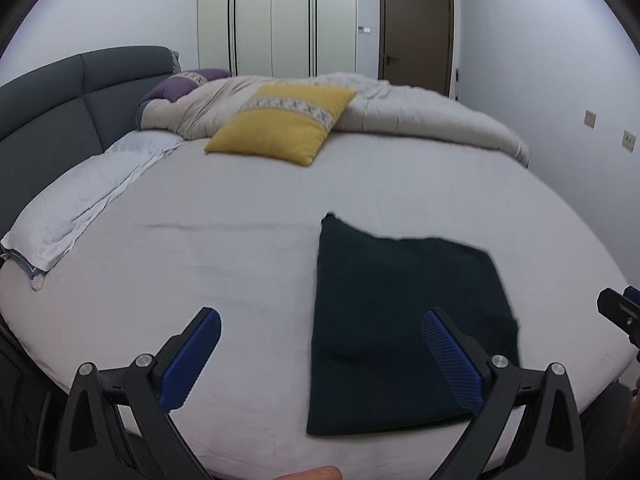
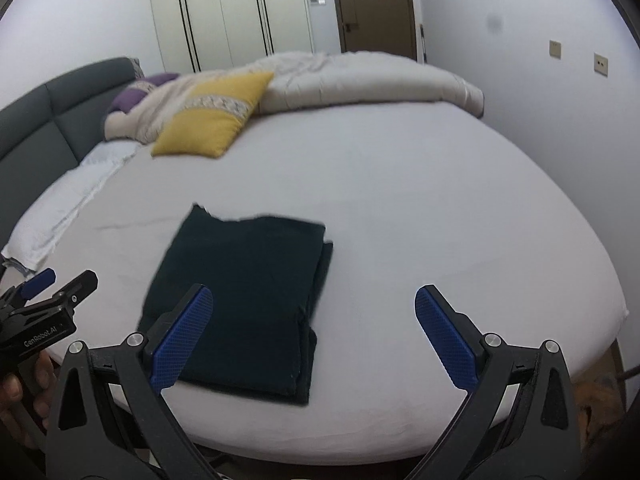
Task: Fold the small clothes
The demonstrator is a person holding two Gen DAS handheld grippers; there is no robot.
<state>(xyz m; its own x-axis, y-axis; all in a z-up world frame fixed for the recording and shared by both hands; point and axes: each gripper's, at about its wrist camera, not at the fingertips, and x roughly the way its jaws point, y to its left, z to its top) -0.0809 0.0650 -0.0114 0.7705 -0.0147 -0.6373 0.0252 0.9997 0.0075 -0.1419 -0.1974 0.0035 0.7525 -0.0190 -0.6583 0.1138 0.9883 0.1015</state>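
A dark garment (image 2: 240, 300), folded into a layered rectangle, lies flat near the front edge of the bed (image 2: 440, 208). Both tools hang above it with jaws spread wide, gripping nothing: the left tool (image 1: 320, 356) over the garment's left edge, the right tool (image 2: 314, 336) over its right, stacked edge. Likely risks: a jaw catching only the top layer and pulling the stack apart, or a nudge sliding the garment off the near edge. Open sheet lies to the right and beyond; the yellow pillow (image 1: 282, 122) and duvet (image 1: 420, 116) sit well apart.
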